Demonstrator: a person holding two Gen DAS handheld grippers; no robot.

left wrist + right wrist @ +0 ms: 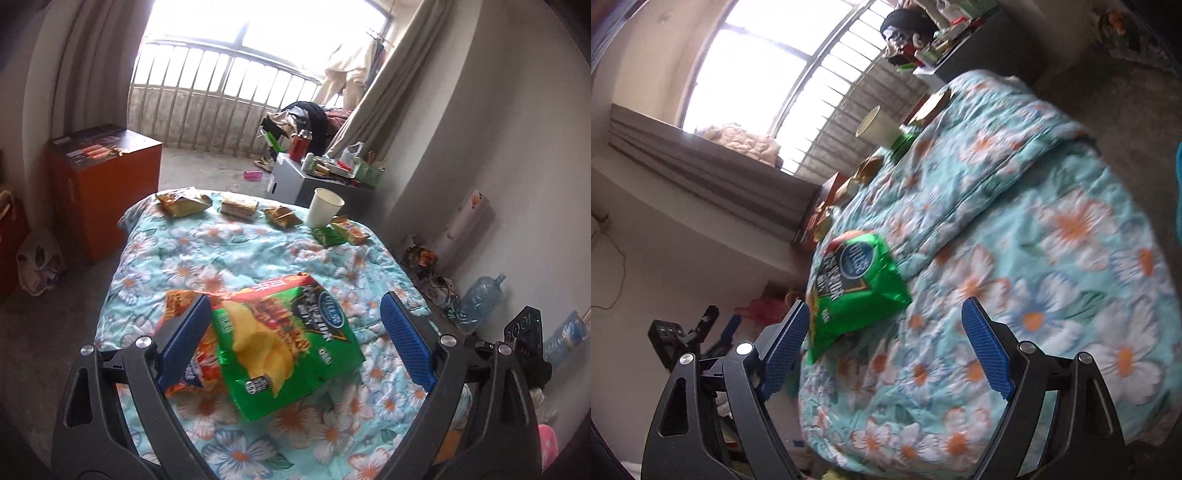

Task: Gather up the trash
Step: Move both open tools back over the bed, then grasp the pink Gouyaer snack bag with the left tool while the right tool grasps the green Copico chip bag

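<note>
Green foil chip bag (pixel 291 339) looks light, crinkly and slippery, so left gripper (pixel 291 332), jaws wide and empty, should pinch its crimped edge; right gripper (pixel 886 347) likewise wide.

The left gripper (pixel 295 343) has two black, angular arms with triangular cut-outs, each ending in a long blue finger pad (pixel 406 343) with a fine ribbed, dotted texture. Round silver screw heads (pixel 143 341) sit at the pivots, two on each side. The right gripper (pixel 888 350) is built the same way: matte black frame with triangular openings, silver pivot screws (pixel 744 348), and textured blue pads (pixel 988 350) on the inner faces of the fingers.
</note>
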